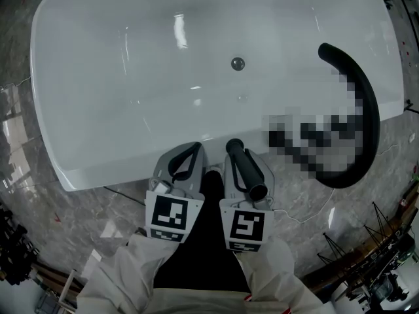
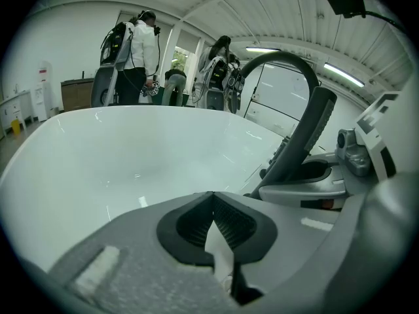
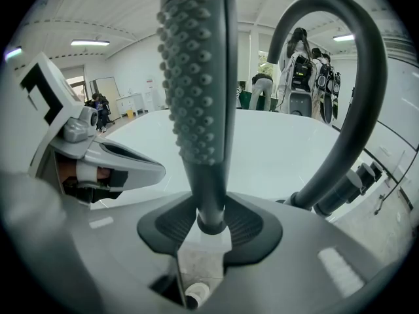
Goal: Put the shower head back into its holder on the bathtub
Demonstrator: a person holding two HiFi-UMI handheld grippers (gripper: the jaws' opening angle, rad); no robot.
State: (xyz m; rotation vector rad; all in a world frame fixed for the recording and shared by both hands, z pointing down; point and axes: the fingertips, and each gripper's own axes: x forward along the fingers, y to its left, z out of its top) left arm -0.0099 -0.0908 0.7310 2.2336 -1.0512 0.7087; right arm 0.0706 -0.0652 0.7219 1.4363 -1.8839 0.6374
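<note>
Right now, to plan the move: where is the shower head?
In the head view the shower head sits clamped in the right gripper, at the bathtub's near rim, just right of the left gripper.

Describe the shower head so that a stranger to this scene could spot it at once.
Start at the big white bathtub and go to its near rim. The shower head is the dark grey stick clamped in the right gripper there. Unlike the thick curved tube further right, it is straight, with rows of small nubs down one face.
</note>
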